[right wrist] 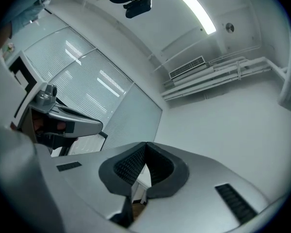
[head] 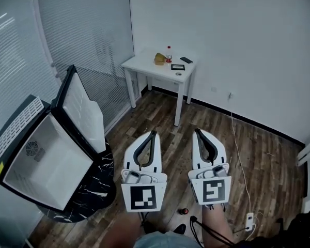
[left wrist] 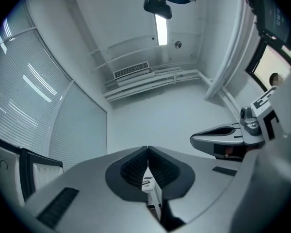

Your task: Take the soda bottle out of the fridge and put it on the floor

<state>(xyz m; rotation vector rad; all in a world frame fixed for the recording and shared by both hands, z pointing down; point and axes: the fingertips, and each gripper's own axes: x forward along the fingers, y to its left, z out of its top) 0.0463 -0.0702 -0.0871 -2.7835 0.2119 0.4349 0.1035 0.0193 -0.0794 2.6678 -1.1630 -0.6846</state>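
Note:
The small fridge (head: 50,161) stands open at the left of the head view, its door (head: 83,109) swung wide and its white inside bare. A bottle with a red cap (head: 169,53) stands on the white table (head: 144,63) at the back. A small dark round thing with a reddish top (head: 183,211) sits on the wooden floor near my feet; what it is I cannot tell. My left gripper (head: 154,134) (left wrist: 148,148) and right gripper (head: 197,132) (right wrist: 145,144) are held side by side over the floor, angled upward. Both are shut, tips touching, with nothing between them.
The fridge rests on a black marbled stand (head: 95,190). On the table lie a yellow object (head: 159,59) and dark flat items (head: 178,67). A white cable (head: 239,159) runs across the floor to a power strip (head: 249,221). Blinds (head: 88,30) cover the left wall.

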